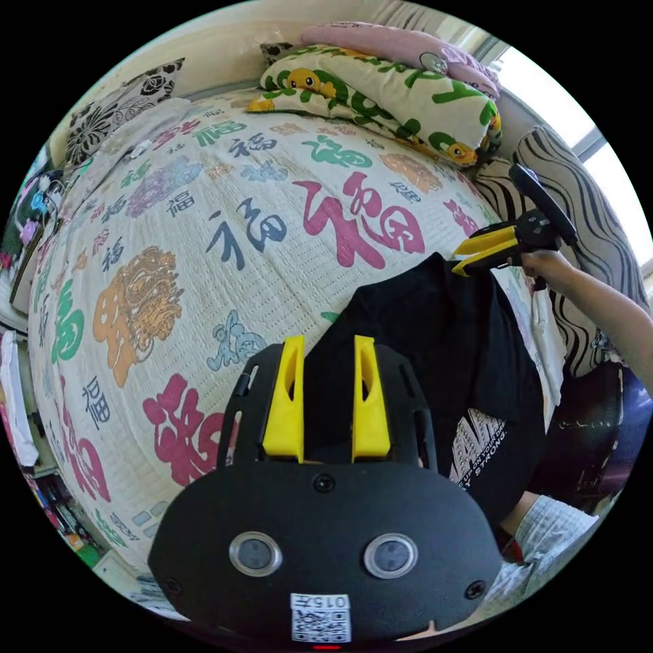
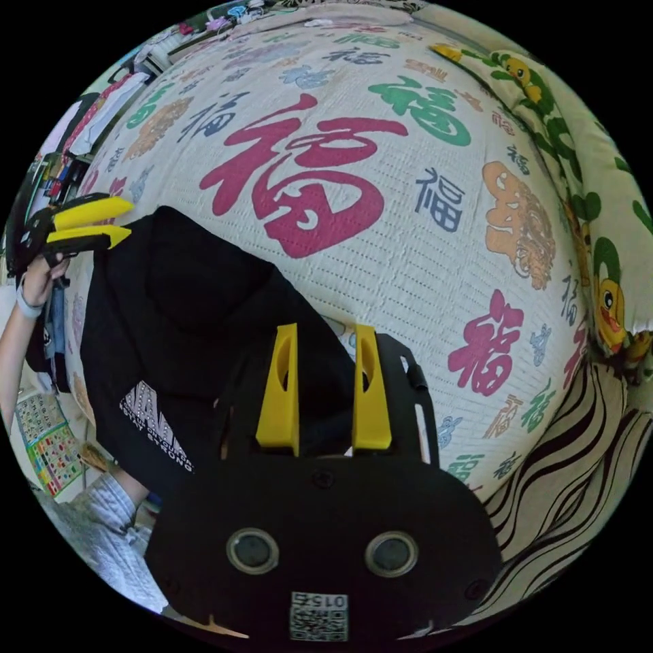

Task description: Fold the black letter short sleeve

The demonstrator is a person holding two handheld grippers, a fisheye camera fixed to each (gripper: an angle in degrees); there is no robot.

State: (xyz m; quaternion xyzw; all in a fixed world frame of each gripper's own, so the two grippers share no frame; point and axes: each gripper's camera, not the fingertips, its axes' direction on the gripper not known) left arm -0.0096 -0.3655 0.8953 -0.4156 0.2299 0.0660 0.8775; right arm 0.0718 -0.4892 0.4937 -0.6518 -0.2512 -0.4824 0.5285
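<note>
On bed (image 1: pixel 204 204), black shirt (image 1: pixel 435 340) between hand-held grippers

One black short-sleeved shirt with white lettering (image 1: pixel 435 354) lies on one cream bedspread printed with coloured characters (image 1: pixel 204 224). Two yellow-jawed black grippers are over it, the left gripper (image 1: pixel 329 391) and the right gripper (image 2: pixel 325 384). Far off lie one duck-patterned quilt (image 1: pixel 381 95) and one zebra-striped cushion (image 1: pixel 585 204).

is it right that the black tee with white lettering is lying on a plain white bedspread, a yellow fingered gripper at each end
Not quite. The bedspread is not plain; the right gripper view shows it covered in large coloured characters. The black tee does lie on it, with the left gripper and right gripper at its ends.
</note>
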